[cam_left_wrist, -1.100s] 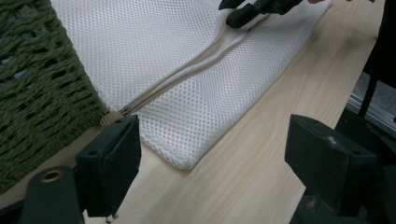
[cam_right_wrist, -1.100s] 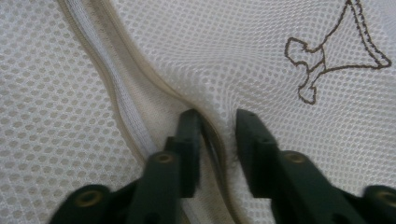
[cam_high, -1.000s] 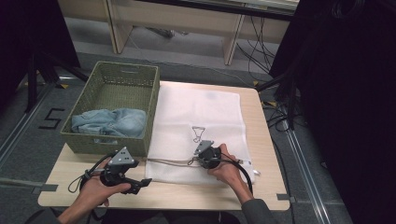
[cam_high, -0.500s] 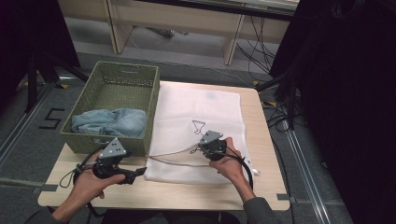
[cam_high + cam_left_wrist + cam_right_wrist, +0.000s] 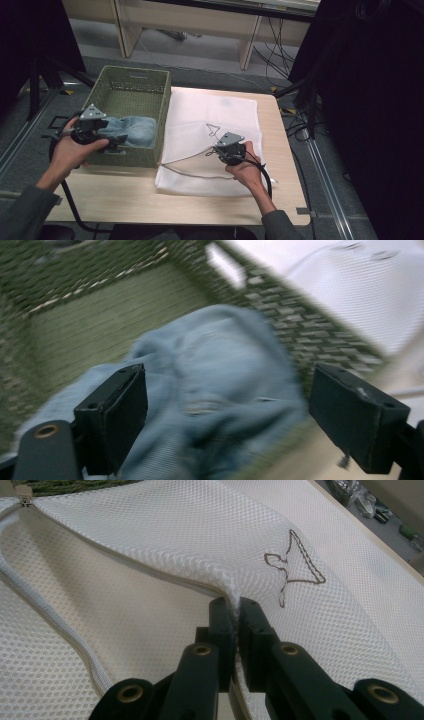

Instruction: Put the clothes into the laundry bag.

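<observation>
Since the earlier frame, the left gripper has travelled from the table's near edge to the green woven basket at far left, where it hovers wide open and empty over the crumpled blue garment. To its right, the white mesh laundry bag lies flat. The right gripper, raised slightly, has its fingers clamped on the bag's upper layer beside the zipper, holding the mouth open.

The right gripper pinches the upper edge of the white mesh laundry bag, lifting its zippered opening apart.
</observation>
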